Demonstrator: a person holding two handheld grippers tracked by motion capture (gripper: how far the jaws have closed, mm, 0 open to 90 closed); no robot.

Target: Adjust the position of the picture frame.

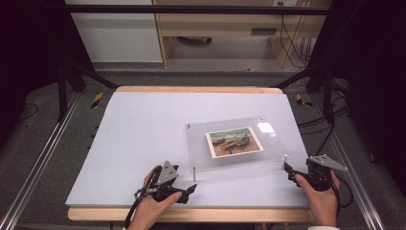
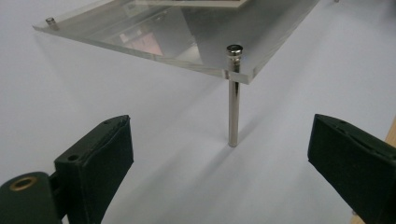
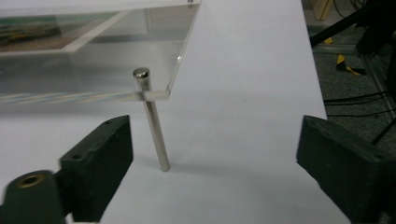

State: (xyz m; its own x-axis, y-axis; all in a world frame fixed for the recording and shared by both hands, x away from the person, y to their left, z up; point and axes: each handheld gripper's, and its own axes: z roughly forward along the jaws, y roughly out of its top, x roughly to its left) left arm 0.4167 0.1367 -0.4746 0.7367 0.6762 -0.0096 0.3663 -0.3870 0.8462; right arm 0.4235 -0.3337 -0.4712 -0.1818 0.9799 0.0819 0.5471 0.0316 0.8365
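Acrylic plate (image 1: pixel 230 143) sits raised on metal legs over the right-centre of the white table (image 1: pixel 143 139), a printed picture (image 1: pixel 234 142) lying flat under or in it, roughly mid-plate. Plate looks level, all visible corners pinned by posts.

Left gripper (image 1: pixel 191 188) sits near the table's front edge, just short of the near-left leg (image 1: pixel 194 173). In the left gripper view that leg (image 2: pixel 233 109) stands upright between the jaws but farther out, untouched; jaws are spread wide, nothing between the pads.

Right gripper (image 1: pixel 288 170) is at the plate's near-right corner, close to the near-right leg (image 1: pixel 286 158). In the right gripper view the leg (image 3: pixel 156 135) leans slightly in frame, just ahead of the left-hand jaw, no contact. Jaws spread wide here too, holding nothing.

Both hands grip their tools from the front edge.
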